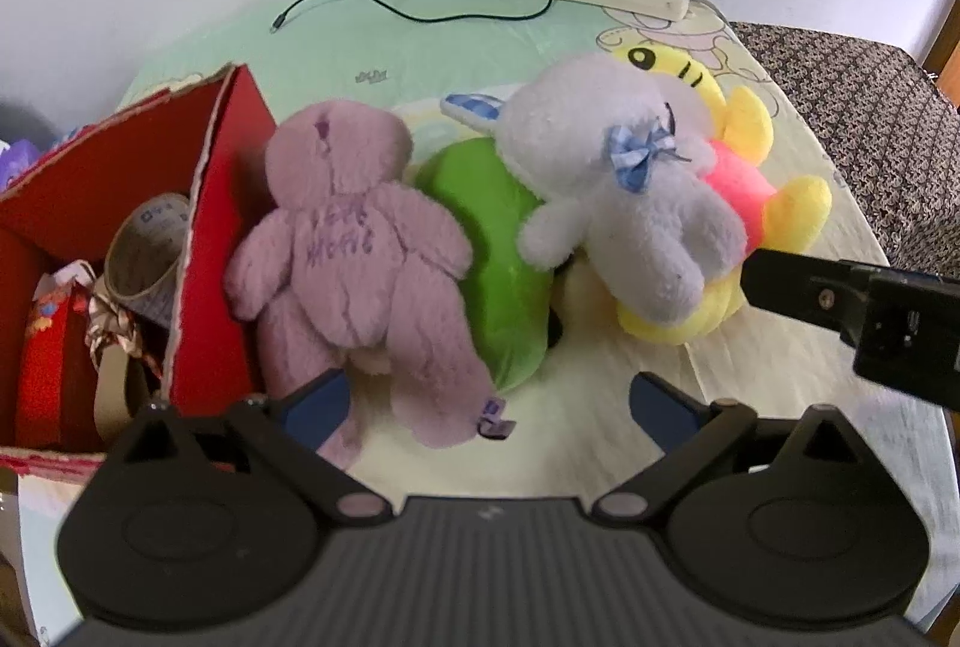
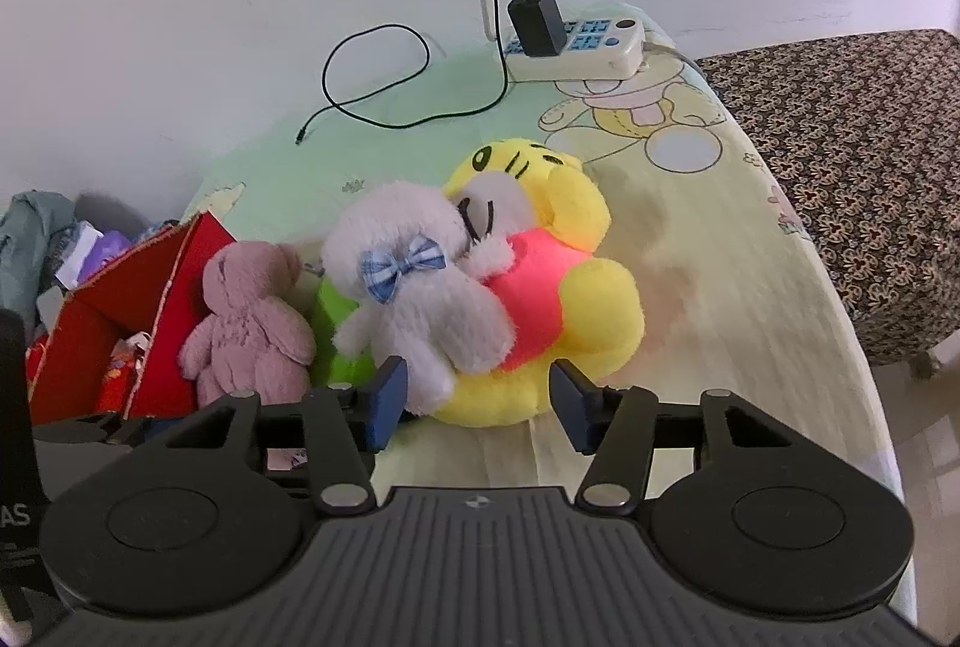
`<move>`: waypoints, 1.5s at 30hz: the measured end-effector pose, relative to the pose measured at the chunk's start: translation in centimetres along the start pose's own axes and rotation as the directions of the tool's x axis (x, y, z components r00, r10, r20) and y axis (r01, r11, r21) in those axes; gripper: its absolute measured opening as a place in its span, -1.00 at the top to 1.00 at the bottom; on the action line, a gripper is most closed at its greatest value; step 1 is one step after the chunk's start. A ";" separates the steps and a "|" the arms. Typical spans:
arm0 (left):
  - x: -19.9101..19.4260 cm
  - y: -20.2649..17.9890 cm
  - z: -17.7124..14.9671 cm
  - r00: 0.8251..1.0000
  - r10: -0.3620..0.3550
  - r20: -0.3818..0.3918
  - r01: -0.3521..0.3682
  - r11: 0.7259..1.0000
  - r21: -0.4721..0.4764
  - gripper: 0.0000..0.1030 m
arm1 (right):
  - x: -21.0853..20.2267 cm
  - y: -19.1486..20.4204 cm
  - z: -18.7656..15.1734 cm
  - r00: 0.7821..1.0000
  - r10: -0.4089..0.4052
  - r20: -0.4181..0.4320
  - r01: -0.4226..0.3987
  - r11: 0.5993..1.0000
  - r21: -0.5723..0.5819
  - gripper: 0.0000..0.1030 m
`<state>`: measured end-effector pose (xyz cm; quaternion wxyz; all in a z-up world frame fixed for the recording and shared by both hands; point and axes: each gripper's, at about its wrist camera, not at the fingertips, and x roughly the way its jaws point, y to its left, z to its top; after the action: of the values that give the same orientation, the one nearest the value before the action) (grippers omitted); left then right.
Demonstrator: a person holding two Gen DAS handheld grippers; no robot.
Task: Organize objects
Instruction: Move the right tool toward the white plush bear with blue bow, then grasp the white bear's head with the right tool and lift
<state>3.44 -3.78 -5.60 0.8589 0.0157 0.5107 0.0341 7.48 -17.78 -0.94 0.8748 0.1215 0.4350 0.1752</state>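
Beside pastel bedding, the wide-open left claw [image 1: 486,407] (holding nothing) straddles the purple bear's [image 1: 354,251] leg.

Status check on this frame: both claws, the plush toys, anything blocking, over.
Left claw open over pink plush bear. Right claw open, straddling yellow plush toy. White plush toy piled on top. Red cardboard box alongside.

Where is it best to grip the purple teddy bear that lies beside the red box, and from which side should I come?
Grip the purple teddy bear across its narrow lower body, coming from above on the near side. It lies flat and face down, with its legs toward the left gripper, whose fingers already straddle one leg. The red box blocks the left side.
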 end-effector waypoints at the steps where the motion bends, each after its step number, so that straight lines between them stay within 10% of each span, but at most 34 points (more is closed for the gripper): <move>1: 0.0 0.0 0.1 1.000 0.000 0.000 0.000 1.000 0.002 -0.93 | 0.0 -0.1 0.1 1.000 0.006 0.001 -0.006 1.000 0.003 -0.06; 11: 0.2 -1.0 1.5 1.000 -0.014 0.005 0.014 0.999 0.038 -0.81 | -0.2 -1.0 1.1 0.992 0.123 0.027 -0.123 0.992 0.012 0.30; 31: 1.9 -0.3 3.2 0.966 -0.257 0.011 0.257 0.966 -0.002 -0.67 | 4.1 -1.7 4.4 0.970 0.241 0.017 -0.241 0.969 0.057 0.28; 45: 3.4 -0.6 4.0 0.958 -0.287 0.002 0.287 0.957 0.034 -0.38 | 6.5 -2.2 4.1 0.943 0.326 -0.060 -0.319 0.942 0.106 0.23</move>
<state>8.58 -4.14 -6.68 0.8562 -0.0439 0.5050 -0.0995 14.85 -17.29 -4.00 0.8101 0.2257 0.4505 0.2998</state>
